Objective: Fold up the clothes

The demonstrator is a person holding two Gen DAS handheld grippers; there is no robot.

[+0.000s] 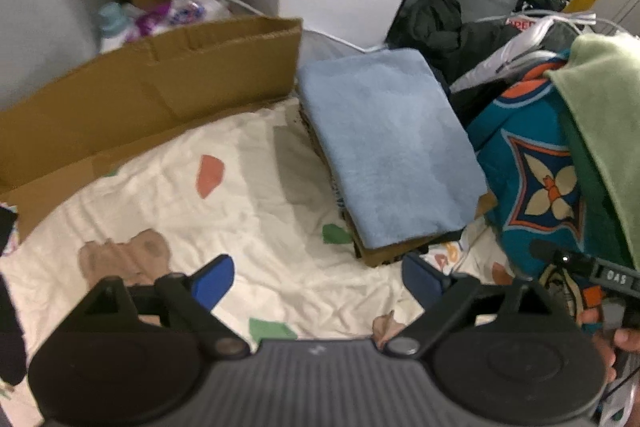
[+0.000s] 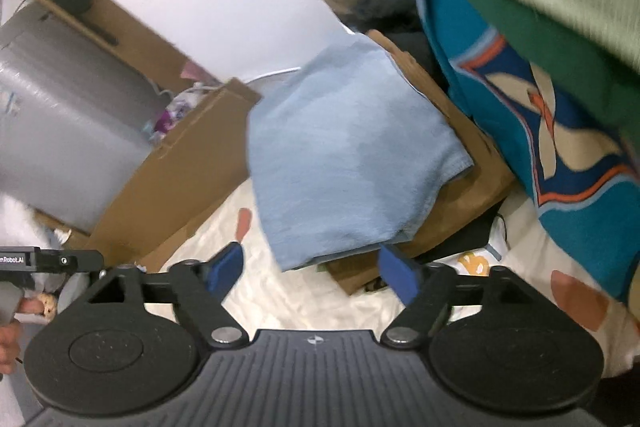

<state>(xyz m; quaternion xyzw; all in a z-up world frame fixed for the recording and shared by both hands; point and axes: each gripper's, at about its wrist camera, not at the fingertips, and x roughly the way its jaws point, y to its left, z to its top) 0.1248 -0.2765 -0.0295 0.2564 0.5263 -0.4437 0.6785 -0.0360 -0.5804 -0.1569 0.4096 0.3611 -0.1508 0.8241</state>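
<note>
Cream patterned sheet (image 1: 248, 195); folded blue towel (image 1: 384, 147) centre frame; my left gripper (image 1: 316, 281) and right gripper (image 2: 312, 273) both spread, empty.

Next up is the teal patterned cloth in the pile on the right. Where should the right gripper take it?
Probably the teal patterned cloth's lower hanging edge, approached from below-left over the bedsheet: green garments cover its top, and the right gripper is open nearby.

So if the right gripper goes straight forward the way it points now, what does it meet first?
Probably the folded light blue towel on the stack; its near edge hangs just ahead of the open right gripper. Depth is unclear, so it may graze the patterned sheet first.
</note>
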